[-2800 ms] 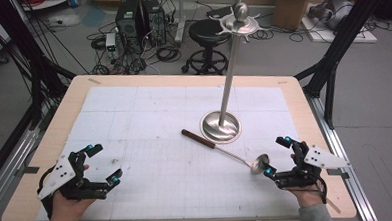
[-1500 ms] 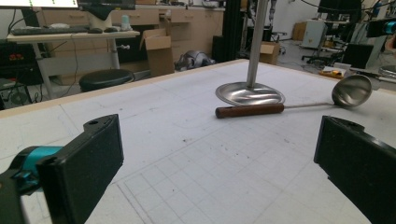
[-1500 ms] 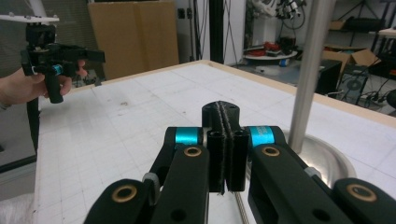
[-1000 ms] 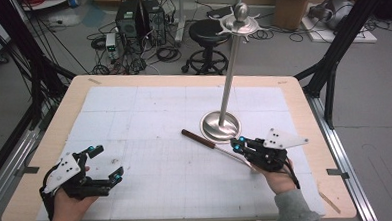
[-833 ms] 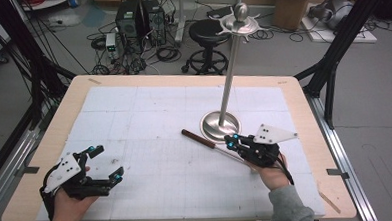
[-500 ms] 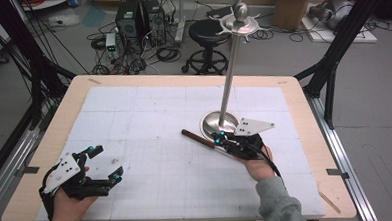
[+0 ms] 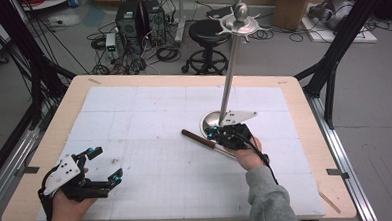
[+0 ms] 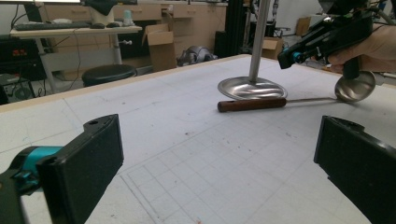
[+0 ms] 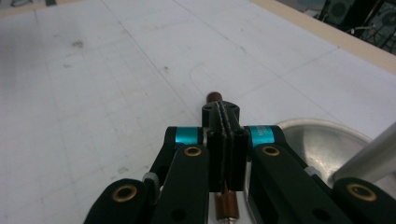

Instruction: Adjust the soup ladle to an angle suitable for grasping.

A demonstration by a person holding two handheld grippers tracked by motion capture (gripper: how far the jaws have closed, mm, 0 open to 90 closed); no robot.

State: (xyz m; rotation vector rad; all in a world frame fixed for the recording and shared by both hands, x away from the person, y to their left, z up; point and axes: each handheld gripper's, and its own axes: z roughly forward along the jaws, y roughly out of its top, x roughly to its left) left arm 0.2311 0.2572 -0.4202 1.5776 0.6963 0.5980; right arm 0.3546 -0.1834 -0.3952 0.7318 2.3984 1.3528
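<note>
A ladle lies on the white mat, its brown wooden handle [image 7: 196, 138] pointing left and its steel bowl [image 8: 356, 87] beside the person's right hand. My right gripper [image 7: 213, 135] hovers just over the handle near the metal shaft, in line with it, and is shut with pad against pad. In the right gripper view the handle [image 9: 215, 97] pokes out beyond the shut right gripper [image 9: 221, 112], and more of it passes underneath. My left gripper [image 7: 106, 165] rests at the near left of the table, open, with nothing between its pads [image 8: 86, 163].
A steel stand has a round base [image 7: 210, 122] right behind the ladle and a tall pole [image 7: 230, 69] topped with hooks. The wooden table edge [image 7: 304, 106] frames the white mat. Stools, boxes and cables sit on the floor beyond.
The right gripper has travelled left from the table's right side along the ladle, stopping over the handle by the stand's base. The left gripper has stayed put.
</note>
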